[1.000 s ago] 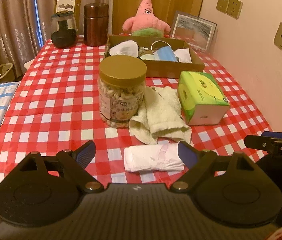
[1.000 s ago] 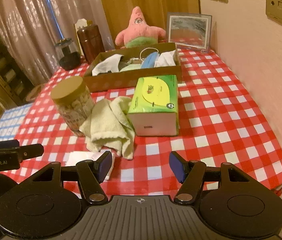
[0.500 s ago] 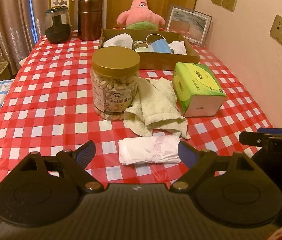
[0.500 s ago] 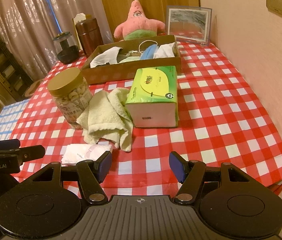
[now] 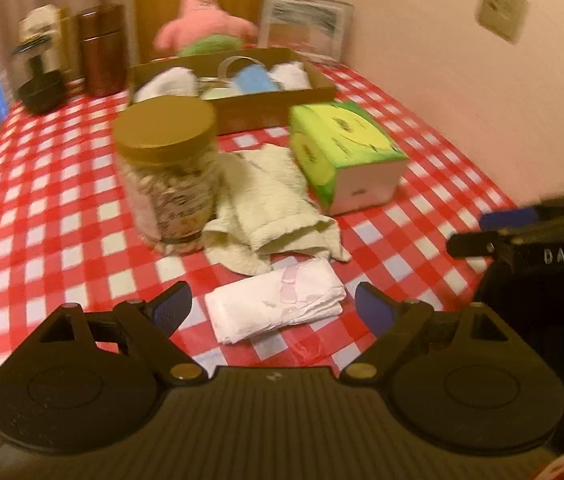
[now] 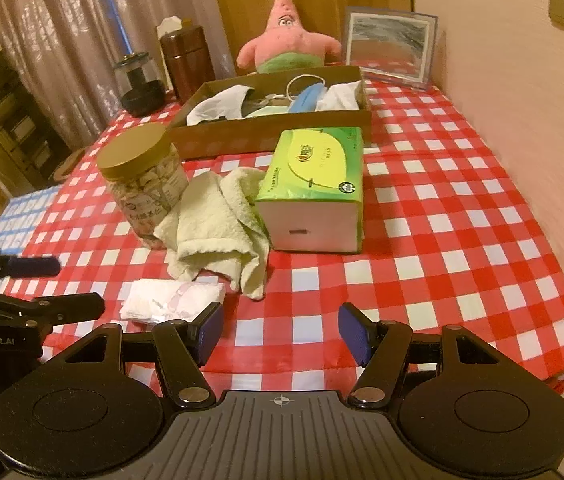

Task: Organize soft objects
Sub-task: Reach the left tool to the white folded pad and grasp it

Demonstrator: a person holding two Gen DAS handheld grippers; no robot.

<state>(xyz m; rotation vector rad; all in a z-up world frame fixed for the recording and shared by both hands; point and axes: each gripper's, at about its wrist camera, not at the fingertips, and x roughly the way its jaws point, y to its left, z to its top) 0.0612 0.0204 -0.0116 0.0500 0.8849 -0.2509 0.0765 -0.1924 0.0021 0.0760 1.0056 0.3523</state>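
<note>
Both tools are spread and empty: the left tool (image 5: 273, 310) brackets the white folded pad (image 5: 275, 307) low in the frame, and the right tool (image 6: 280, 330) hangs over bare checked tabletop (image 6: 462, 216). The cardboard tray (image 6: 269, 136) at upper centre already holds several soft items. Pad, pale green towel (image 6: 217, 224) and tissue pack (image 6: 316, 184) remain outside, so the sorting looks partly done.

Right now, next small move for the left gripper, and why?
Probably ease the left gripper forward and down onto the folded white pad. Its jaws stand open, the pad lies between the fingertips on the tablecloth, apart from the towel. The right gripper is open over bare cloth.
</note>
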